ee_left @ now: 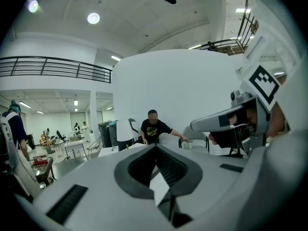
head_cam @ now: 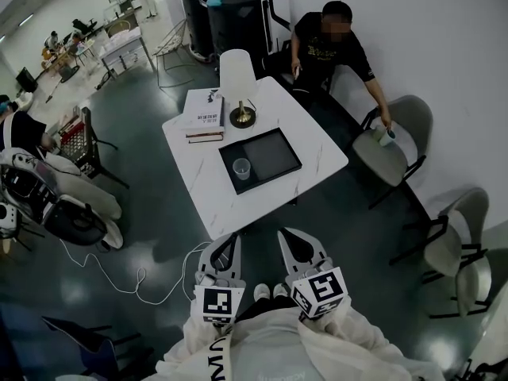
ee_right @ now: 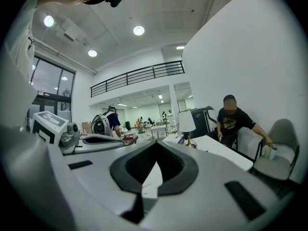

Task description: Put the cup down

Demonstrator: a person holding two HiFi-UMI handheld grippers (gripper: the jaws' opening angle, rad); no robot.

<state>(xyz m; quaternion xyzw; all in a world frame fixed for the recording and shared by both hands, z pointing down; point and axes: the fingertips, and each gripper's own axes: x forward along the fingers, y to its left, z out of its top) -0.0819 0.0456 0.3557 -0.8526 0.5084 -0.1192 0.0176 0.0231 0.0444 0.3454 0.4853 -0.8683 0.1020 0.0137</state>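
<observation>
A clear cup (head_cam: 241, 168) stands upright on the left part of a black tray (head_cam: 274, 145) on the white table (head_cam: 317, 145). Neither gripper touches it. In the head view my left gripper (head_cam: 226, 240) and right gripper (head_cam: 292, 236) are held close to my body, short of the table's near edge. Both point toward the table, shut and holding nothing. The left gripper (ee_left: 156, 149) in its own view and the right gripper (ee_right: 156, 146) in its own view each show jaws closed together over nothing.
A lamp (head_cam: 238, 86) and stacked books (head_cam: 205, 117) stand at the table's far end. A seated person (head_cam: 329, 50) reaches to a cup (head_cam: 386, 136) on a grey chair (head_cam: 393, 153). More chairs stand at the right, and a cable (head_cam: 119, 280) lies on the floor at the left.
</observation>
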